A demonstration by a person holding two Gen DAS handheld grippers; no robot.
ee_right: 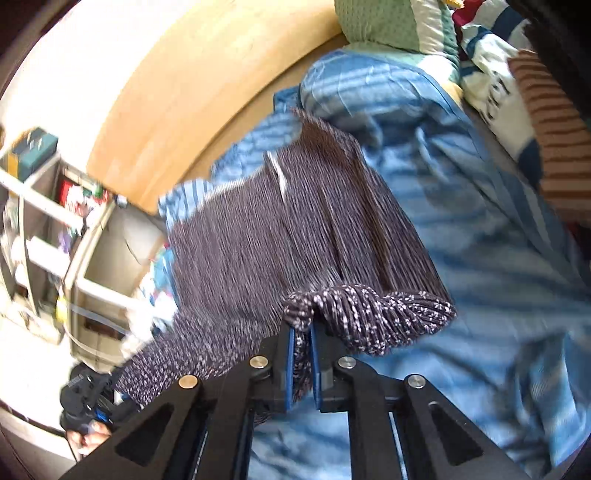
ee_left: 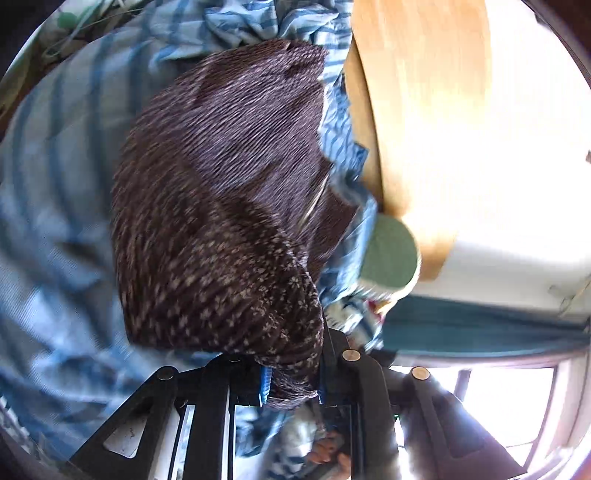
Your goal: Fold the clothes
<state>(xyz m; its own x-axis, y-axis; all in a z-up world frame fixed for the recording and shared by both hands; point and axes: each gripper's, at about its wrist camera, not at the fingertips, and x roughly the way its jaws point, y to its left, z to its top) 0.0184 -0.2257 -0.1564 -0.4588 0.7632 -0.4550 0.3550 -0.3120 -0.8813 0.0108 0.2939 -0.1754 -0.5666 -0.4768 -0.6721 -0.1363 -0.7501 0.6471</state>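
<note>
Bedding fills most of what I see: a blue striped duvet [ee_right: 461, 229] spread across the bed, with a curved wooden headboard [ee_right: 177, 96] beyond it. Over the duvet hangs the dark speckled knit garment [ee_right: 280, 236], stretched between my two grippers and lifted clear of the bedding along its near edge; its far edge trails toward the headboard.

I have both grippers tilted downward. My right gripper [ee_right: 302, 350] has its blue pads nearly together, clamped on a bunched fold of the knit, and a rolled lump of the fabric sits just to the right of the fingers. My left gripper [ee_left: 291, 384] is likewise pinched narrow on a gathered corner of the same garment, which drapes away over the duvet in front of it. In the right wrist view I can see that left gripper low at the left, with the person's hand [ee_right: 86, 441] beneath it.

Pillows [ee_right: 391, 26] lie at the far end by the headboard. A white shelf unit [ee_right: 48, 229] stands to the left of the bed; its compartments hold small coloured items I cannot identify, and a box rests on top.

Both views are motion-blurred, and bright window light washes out the right side of the left wrist view.
</note>
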